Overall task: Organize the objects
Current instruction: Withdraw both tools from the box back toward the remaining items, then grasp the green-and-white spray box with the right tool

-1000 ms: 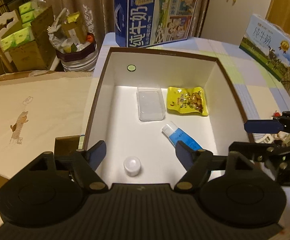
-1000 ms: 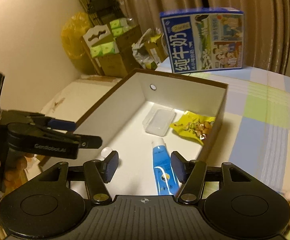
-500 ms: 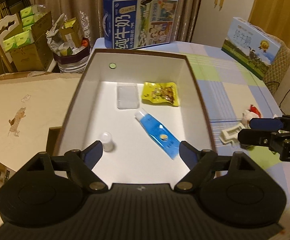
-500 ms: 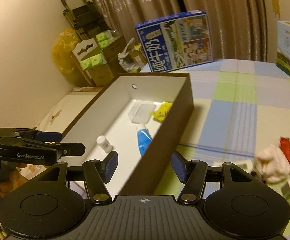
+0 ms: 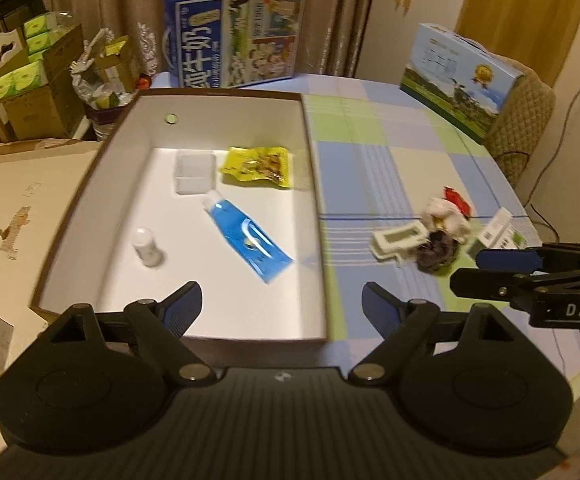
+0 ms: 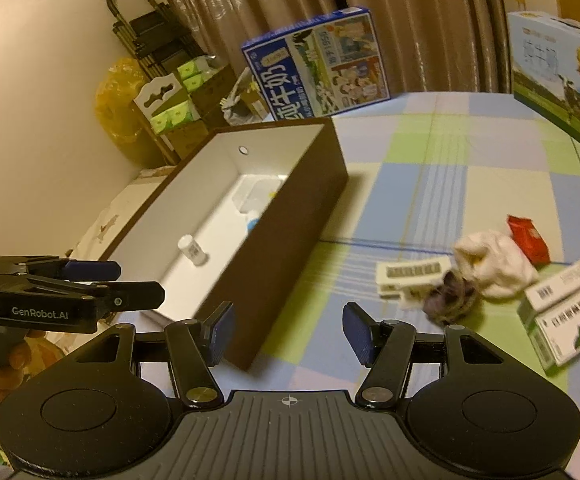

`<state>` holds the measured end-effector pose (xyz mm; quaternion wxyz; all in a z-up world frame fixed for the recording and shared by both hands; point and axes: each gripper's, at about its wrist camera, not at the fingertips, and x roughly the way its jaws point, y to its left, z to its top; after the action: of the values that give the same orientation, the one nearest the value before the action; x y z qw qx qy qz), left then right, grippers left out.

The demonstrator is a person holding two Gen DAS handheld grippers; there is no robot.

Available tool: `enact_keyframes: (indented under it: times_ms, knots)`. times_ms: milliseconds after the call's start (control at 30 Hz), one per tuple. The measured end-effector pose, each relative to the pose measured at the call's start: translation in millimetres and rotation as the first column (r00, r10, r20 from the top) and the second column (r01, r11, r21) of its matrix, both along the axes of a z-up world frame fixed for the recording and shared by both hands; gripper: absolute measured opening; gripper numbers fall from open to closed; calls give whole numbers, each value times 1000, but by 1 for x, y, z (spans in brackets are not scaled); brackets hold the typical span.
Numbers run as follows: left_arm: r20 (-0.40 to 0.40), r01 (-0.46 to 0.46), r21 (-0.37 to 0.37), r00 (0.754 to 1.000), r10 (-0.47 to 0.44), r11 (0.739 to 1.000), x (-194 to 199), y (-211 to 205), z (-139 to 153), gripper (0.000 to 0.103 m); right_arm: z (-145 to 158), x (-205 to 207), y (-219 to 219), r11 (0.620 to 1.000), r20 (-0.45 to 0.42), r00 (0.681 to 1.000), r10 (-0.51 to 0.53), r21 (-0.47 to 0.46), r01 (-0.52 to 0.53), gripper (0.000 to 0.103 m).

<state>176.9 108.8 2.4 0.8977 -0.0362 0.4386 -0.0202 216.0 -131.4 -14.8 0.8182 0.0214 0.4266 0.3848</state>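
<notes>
A brown box with a white inside (image 5: 309, 148) (image 6: 290, 216) stands on the checked tablecloth. In it lie a blue tube (image 5: 250, 240), a yellow snack bag (image 5: 256, 166), a clear plastic case (image 5: 194, 170) and a small white bottle (image 5: 146, 244) (image 6: 192, 250). To its right lies a loose pile: a white label card (image 5: 397, 238) (image 6: 411, 272), a white cloth (image 6: 493, 264), a dark bundle (image 6: 449, 306), a red packet (image 6: 527, 238) and white-green cartons (image 6: 565, 316). My left gripper (image 5: 282, 308) is open and empty above the box's near edge. My right gripper (image 6: 286, 330) is open and empty beside the box's near corner.
A blue milk carton box (image 5: 236, 36) stands behind the brown box. A second gift box (image 5: 461, 76) stands at the table's far right by a chair. Cardboard boxes and bags (image 5: 30, 80) crowd the floor at left. A beige board (image 5: 14, 200) lies left of the box.
Both grippers have pulled back and swung right, away from over the box. The pile of loose items on the tablecloth has come into view. Both stay open and empty.
</notes>
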Motion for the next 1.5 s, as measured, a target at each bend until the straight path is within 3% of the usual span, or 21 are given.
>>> enact_keyframes:
  times_ms: [400,900,1367,1400,1500]
  knots:
    - [-16,55,-17,998,-56,998,-2,-58,-9,84,-8,10,-54,994,-25,994,-103,-45,101,57]
    - [-22,213,23,977,-212,977,49,-130,-31,83,-33,43,-113,962,-65,962,-266,-87,261,57]
    - [-94,279,12,956,-277,960,91,-172,-69,77,-61,99,-186,905,8,915,-403,-147,400,56]
    - [-97,275,14,957,-272,961,93,-173,-71,76,-63,106,-192,904,18,914,-406,-138,405,55]
    - [-108,257,16,961,-254,966,100,-175,-78,75,-69,127,-205,906,13,912,-411,-104,410,39]
